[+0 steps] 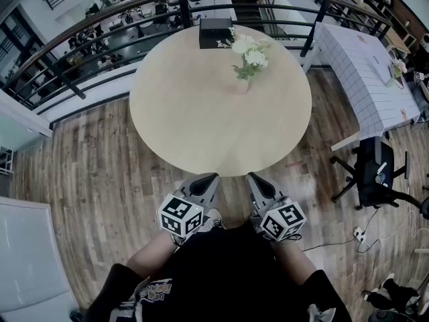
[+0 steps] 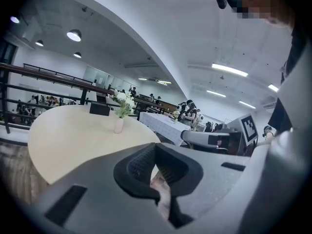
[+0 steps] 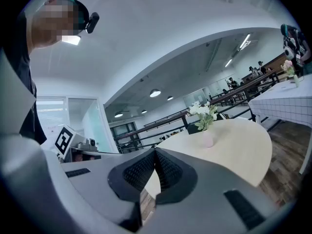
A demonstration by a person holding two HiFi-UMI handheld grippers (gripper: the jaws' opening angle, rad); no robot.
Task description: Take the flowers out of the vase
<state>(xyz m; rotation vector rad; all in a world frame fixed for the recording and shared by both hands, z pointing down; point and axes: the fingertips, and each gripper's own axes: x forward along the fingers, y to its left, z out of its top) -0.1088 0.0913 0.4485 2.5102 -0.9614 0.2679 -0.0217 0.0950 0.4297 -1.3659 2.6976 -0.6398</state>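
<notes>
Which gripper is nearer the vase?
Right, slightly. The right gripper sits almost in line with the vase at the near edge of the table; the left gripper is beside it, further left.

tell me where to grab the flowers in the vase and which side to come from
Grip the flowers by the bunched green stems just above the rim of the vase, below the soft white blooms. Coming in from the near, open side of the table is probably best. The stems stand roughly upright, and a black box sits close behind.

Head cam: steep down over round table [image 1: 201, 133]. Both gripper cams: low, near-level, across same table twd vase [image 2: 118, 125].
</notes>
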